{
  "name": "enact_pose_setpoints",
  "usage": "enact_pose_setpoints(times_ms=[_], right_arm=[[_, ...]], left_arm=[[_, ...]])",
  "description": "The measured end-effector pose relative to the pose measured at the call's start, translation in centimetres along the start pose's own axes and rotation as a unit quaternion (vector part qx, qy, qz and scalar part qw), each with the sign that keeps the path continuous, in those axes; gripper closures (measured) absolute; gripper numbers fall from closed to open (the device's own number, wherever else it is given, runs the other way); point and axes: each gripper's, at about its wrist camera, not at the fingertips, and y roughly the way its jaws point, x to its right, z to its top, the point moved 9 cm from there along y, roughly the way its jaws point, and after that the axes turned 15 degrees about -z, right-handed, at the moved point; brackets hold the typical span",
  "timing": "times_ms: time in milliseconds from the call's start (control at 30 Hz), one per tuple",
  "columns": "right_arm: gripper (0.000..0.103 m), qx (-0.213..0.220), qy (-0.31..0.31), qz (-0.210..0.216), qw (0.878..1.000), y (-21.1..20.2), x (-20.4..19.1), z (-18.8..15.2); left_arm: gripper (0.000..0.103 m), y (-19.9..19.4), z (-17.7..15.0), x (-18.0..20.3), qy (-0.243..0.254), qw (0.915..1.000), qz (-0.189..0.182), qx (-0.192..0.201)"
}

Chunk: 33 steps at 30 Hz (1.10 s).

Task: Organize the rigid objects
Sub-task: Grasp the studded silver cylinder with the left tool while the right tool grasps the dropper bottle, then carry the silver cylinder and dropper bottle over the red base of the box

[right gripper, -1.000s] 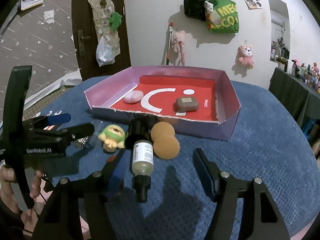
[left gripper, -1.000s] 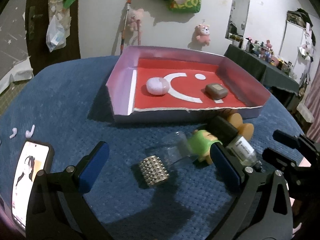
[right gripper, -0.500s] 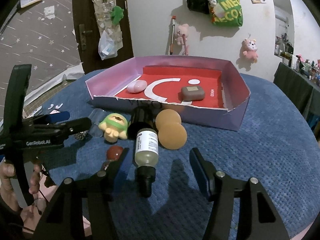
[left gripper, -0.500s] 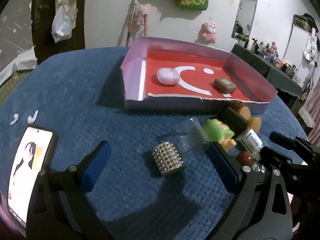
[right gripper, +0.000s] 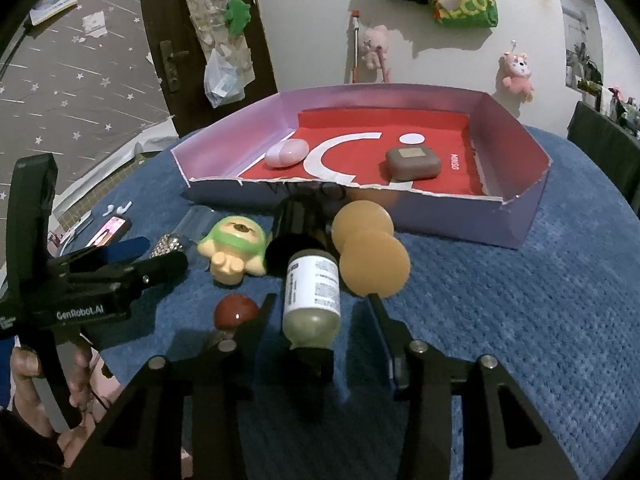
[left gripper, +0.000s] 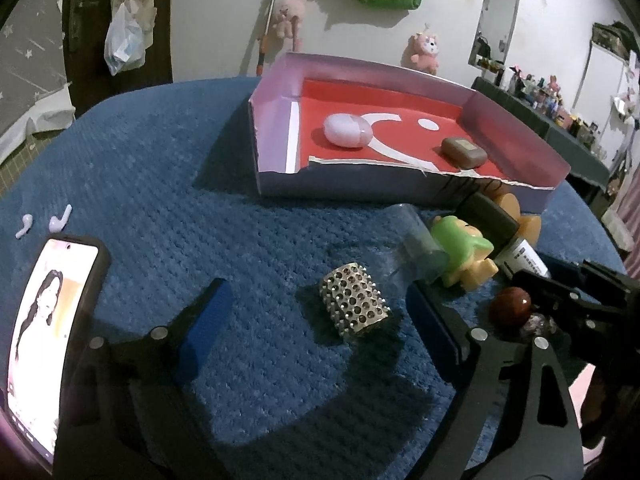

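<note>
Bottle [right gripper: 312,292], lying low in the middle of the frame on the blue bench [right gripper: 520,320], now sits between the right claw [right gripper: 320,320] as its jaws close in from wider, so a pickup looks near.

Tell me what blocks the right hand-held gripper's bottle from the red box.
The two tan discs and the box's torn near wall lie ahead of the bottle, which sits between the closing right hand-held gripper fingers.
</note>
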Motion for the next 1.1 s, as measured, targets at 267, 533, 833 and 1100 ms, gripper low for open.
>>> enact_pose_setpoints(times_ms=[267,533,833,1100], right_arm=[[0.063,0.004,-0.013,-0.008,1.0,0.4,-0.3,0.3],[0.073,0.006,-0.018,-0.001,1.0,0.0,-0.7,0.1],[0.073,0.02,-0.007,0.013,1.0,-1.6,-0.5,0.6],[0.073,0.034,-0.005,0.019,0.999,-2.8,-0.6,1.4]], left_arm=[[0.06,0.0,0.1,0.3,0.011,0.9995,0.021,0.02],[0.072,-0.5,0.0,1.9,0.015,0.9994,-0.015,0.026],[0.072,-1.7,0.7,3.2,0.029,0.9985,-0.023,0.041],[0.072,-2.4,1.6,3.9,0.034,0.9975,-0.037,0.051]])
